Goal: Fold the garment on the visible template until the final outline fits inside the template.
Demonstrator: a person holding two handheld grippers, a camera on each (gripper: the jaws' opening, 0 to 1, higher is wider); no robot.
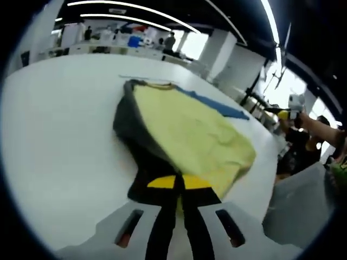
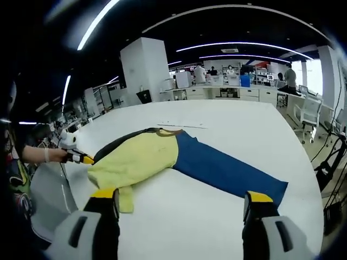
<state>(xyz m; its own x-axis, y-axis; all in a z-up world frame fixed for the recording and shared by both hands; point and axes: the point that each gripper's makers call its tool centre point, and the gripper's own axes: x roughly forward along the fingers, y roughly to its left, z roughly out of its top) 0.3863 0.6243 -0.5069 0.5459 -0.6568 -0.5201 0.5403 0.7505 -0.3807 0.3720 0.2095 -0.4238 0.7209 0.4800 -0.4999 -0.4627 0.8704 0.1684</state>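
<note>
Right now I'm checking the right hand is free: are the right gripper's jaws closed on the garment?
No, the right gripper stands wide open, with bare white table between its jaws and the garment beyond.

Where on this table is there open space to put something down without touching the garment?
The white table lies bare between the garment's collar end and the far edge, and between the blue leg and the right gripper. It's tight at the yellow part, where the left gripper is shut on the fabric.
</note>
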